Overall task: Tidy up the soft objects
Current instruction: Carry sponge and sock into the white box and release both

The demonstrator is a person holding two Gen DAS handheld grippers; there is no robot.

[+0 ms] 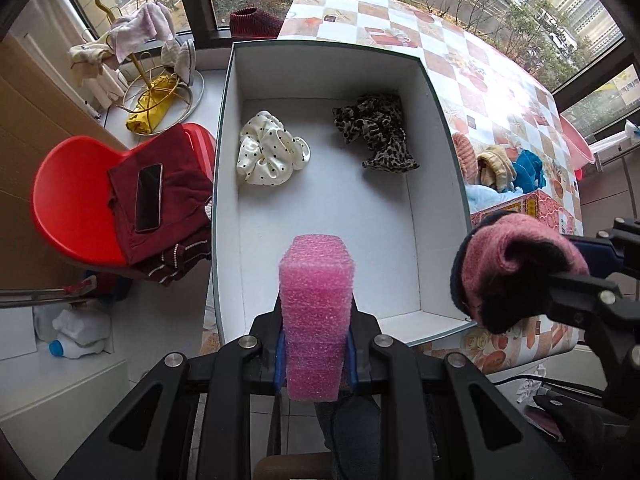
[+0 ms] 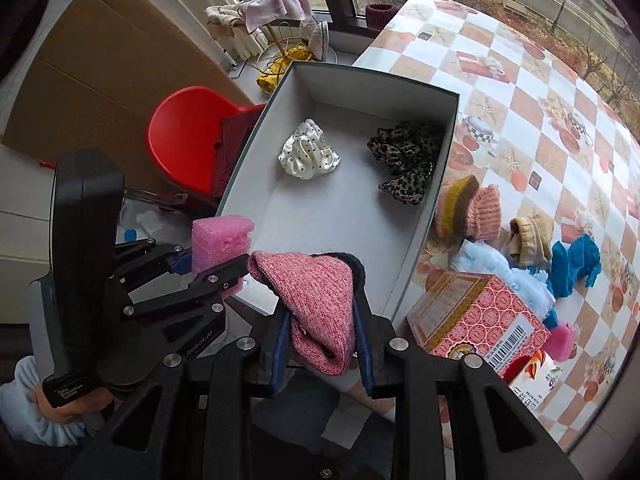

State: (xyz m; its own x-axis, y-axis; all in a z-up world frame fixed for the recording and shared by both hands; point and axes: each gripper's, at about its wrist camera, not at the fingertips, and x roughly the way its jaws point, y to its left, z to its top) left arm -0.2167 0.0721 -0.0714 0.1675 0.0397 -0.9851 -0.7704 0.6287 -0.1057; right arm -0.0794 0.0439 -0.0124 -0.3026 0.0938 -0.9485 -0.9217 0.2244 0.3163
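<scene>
My left gripper [image 1: 315, 312] has its jaws clamped narrow on a pink foam block [image 1: 316, 316], which stands upright between the blue pads and rises above the near end of the open white box [image 1: 440, 128]. My right gripper [image 2: 323, 336] has its jaws closed on a pink knitted sock [image 2: 316, 304], folded over and draped across both pads, poised at the box's near right corner. The sock's dark cuff shows only as a rim at its far edge; the lower ends of both held items are hidden behind the black linkages. The foam is coarse and bubbly; the sock is mottled pink knit. Inside the box lie a cream polka-dot scrunchie [image 1: 270, 152] at far left and a leopard-print scrunchie [image 1: 378, 132] at far right, well apart. On the chequered surface [image 2: 520, 92] right of the box sit a patterned carton [image 2: 476, 320] and a heap of soft items [image 2: 520, 248], partly cut off by it.
</scene>
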